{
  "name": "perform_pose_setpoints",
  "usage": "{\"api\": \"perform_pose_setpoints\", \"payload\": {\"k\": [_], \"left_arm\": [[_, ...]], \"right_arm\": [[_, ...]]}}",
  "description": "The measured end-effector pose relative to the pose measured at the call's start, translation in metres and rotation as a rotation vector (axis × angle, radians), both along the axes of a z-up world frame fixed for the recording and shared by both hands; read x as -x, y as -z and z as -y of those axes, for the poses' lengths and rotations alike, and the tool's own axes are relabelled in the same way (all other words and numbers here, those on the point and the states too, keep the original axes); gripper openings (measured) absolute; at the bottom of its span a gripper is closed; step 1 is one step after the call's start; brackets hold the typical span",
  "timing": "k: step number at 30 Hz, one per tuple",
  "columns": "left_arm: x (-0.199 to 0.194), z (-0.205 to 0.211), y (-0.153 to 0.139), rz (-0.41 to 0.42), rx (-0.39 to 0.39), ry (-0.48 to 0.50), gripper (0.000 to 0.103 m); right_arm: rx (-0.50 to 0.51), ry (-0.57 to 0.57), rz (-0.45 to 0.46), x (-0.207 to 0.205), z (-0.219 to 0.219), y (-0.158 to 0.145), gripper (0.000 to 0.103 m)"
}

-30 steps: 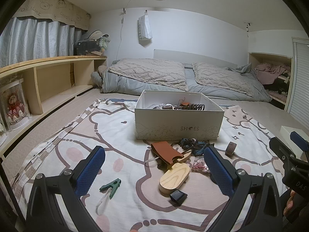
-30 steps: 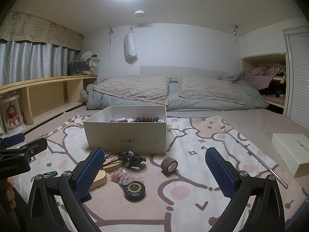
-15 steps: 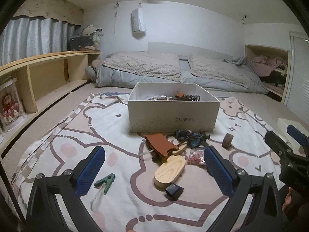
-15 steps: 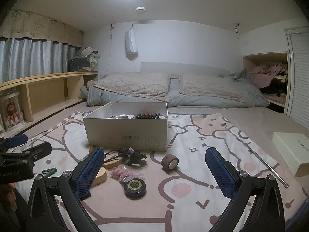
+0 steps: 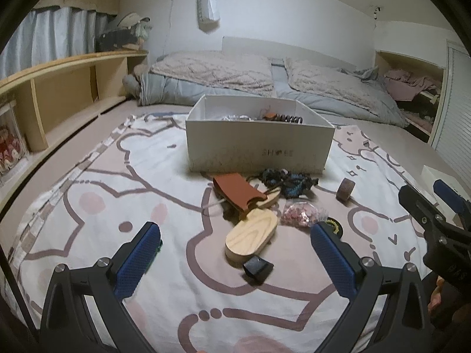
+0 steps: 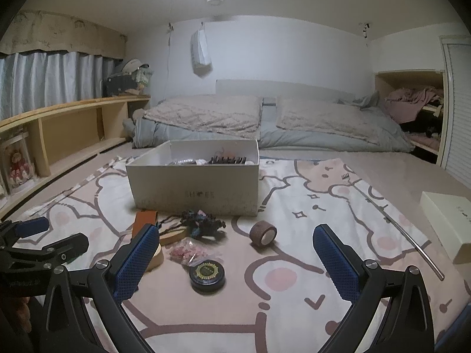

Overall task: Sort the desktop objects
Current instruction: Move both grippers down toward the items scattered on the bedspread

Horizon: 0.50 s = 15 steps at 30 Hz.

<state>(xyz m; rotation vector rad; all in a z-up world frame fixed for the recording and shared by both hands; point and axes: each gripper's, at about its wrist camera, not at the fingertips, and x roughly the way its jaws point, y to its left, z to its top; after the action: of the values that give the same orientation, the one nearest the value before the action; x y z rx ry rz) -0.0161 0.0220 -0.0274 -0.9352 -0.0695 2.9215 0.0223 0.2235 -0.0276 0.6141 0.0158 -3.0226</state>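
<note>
A white shoe box with several items inside stands on a patterned blanket; it also shows in the right wrist view. In front of it lie a brown leather pouch, a wooden oval piece, a small black block, a dark blue tangle, a pink bead bag, a brown tape roll and a round black tin. My left gripper is open and empty over the wooden piece. My right gripper is open and empty above the tin.
A green clip peeks out beside the left finger. A metal rod and a white box lid lie at the right. Bedding is behind the box, wooden shelves along the left.
Both grippers have moved forward and lower toward the items; the box and clutter look larger. The left finger now covers most of the green clip. Both stay open.
</note>
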Motion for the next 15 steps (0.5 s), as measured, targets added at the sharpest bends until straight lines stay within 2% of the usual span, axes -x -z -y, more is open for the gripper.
{"api": "perform_pose_setpoints", "payload": {"k": [11,15], "left_arm": [[0.007,-0.011,0.020,0.087,-0.002,0.004,0.103],[0.010,-0.013,0.029,0.121,-0.027,-0.016,0.103]], "right_arm": [[0.014,-0.014,0.089,0.015,0.000,0.010,0.103],[0.016,-0.020,0.141,0.024,0.001,0.014,0.103]]}}
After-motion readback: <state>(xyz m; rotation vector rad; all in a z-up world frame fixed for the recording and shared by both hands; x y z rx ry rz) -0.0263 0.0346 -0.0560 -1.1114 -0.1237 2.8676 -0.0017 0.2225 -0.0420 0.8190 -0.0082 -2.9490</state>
